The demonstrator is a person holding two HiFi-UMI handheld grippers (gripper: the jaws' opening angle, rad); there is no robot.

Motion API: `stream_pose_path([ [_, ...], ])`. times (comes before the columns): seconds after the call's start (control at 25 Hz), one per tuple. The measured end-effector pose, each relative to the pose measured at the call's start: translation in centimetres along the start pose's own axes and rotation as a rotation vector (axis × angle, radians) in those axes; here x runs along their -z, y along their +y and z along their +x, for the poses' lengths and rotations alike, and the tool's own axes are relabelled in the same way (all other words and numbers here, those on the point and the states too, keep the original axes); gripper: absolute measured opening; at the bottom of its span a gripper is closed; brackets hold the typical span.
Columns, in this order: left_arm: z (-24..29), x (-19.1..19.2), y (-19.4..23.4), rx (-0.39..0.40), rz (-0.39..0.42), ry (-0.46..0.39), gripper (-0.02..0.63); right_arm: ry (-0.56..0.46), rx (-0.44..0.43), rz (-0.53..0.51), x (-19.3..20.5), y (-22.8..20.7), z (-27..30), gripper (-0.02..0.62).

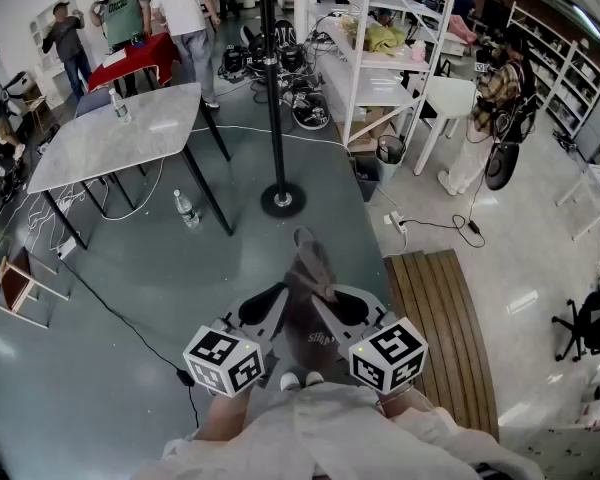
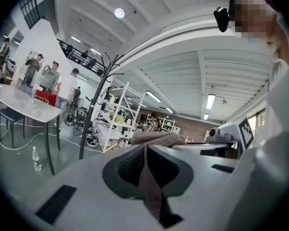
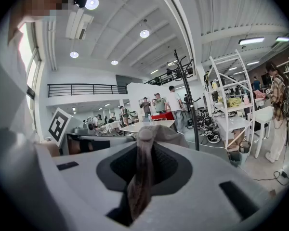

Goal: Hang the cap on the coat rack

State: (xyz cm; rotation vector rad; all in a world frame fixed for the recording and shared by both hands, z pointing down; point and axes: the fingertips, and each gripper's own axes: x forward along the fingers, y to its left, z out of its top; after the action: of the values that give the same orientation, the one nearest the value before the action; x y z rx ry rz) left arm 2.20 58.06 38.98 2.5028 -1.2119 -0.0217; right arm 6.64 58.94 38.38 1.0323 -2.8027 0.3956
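Note:
A grey-brown cap (image 1: 311,268) hangs between my two grippers, low in the head view above the dark floor. My left gripper (image 1: 278,300) is shut on its left edge and my right gripper (image 1: 328,298) on its right edge. In the left gripper view the fabric (image 2: 149,177) is pinched between the dark pads and the cap (image 2: 156,138) bunches beyond them. The right gripper view shows the cap's cloth (image 3: 142,170) clamped the same way. The black coat rack (image 1: 272,88) stands ahead on a round base (image 1: 282,201); its hooks (image 2: 111,61) show high up in the left gripper view.
A marble-topped table (image 1: 120,133) stands at the left with a bottle (image 1: 186,209) on the floor beside it. White shelving (image 1: 380,58) is right of the rack, wooden decking (image 1: 440,318) at the right. Several people stand at the back and right. Cables cross the floor.

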Motion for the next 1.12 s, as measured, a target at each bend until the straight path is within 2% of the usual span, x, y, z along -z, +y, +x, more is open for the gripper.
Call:
stream_pose_path([
  [0.36, -0.2, 0.5, 0.1, -0.019, -0.017, 0.007, 0.015, 0.013, -0.002, -0.017, 0.2, 0.0, -0.1, 0.049],
  [0.72, -0.3, -0.4, 0.7, -0.001, -0.004, 0.002, 0.015, 0.021, -0.019, -0.032, -0.3, 0.4, 1.2, 0.049],
  [1.12, -1.3, 0.5, 2.8, 0.015, -0.02, 0.003, 0.015, 0.04, 0.018, -0.027, 0.9, 0.8, 3.0, 0.049],
])
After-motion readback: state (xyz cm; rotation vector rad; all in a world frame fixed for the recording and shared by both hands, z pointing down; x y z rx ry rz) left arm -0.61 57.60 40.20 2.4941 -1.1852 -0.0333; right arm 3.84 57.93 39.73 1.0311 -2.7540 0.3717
